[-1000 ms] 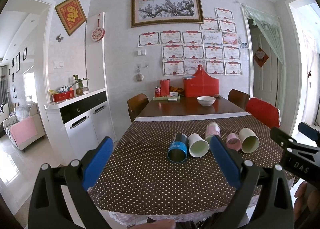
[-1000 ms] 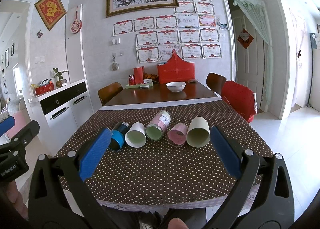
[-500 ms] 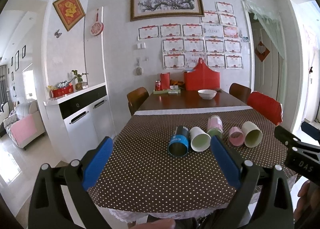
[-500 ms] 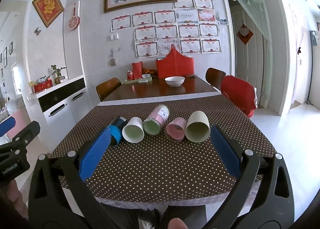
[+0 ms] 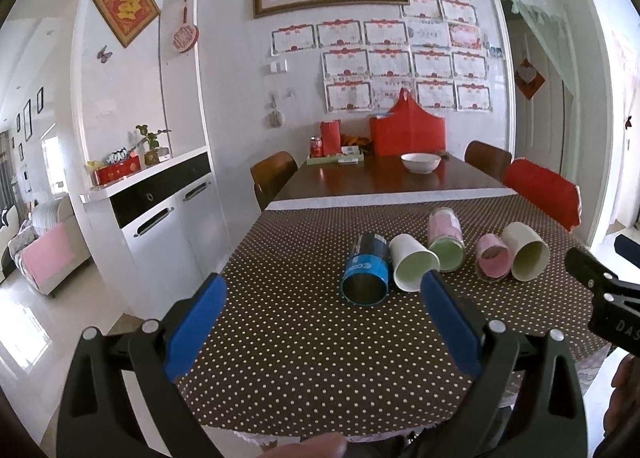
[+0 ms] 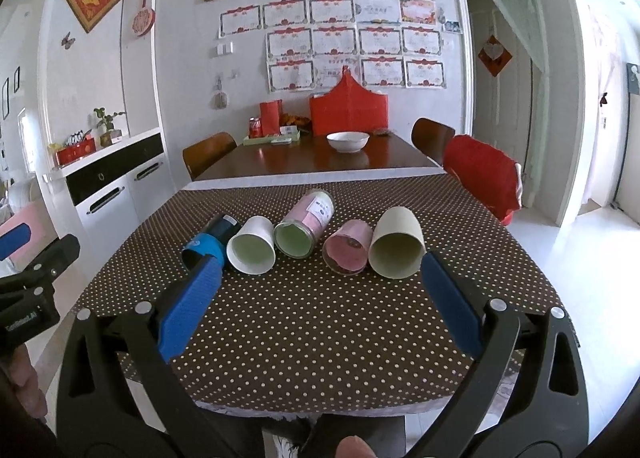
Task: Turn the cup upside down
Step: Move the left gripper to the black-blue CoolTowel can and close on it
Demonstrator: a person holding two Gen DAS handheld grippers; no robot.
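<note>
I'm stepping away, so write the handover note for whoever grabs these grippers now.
Left gripper: open, empty, short of the cups.
Right gripper: open, empty, also short of them.
Five cups lie on their sides in a row on the dotted tablecloth, mouths toward you: blue cup, white cup, green-lined jar, pink cup, cream cup.
Done: nothing flipped.
Left: grasp a cup, set it mouth down.

Near side: bare dotted tablecloth (image 6: 320,322) lies between both gripper views and the cups
Cup row: blue cup (image 5: 366,274), white cup (image 5: 412,264), cream cup (image 6: 396,244) lie packed side by side
Far side: white bowl (image 6: 347,141) well behind
</note>
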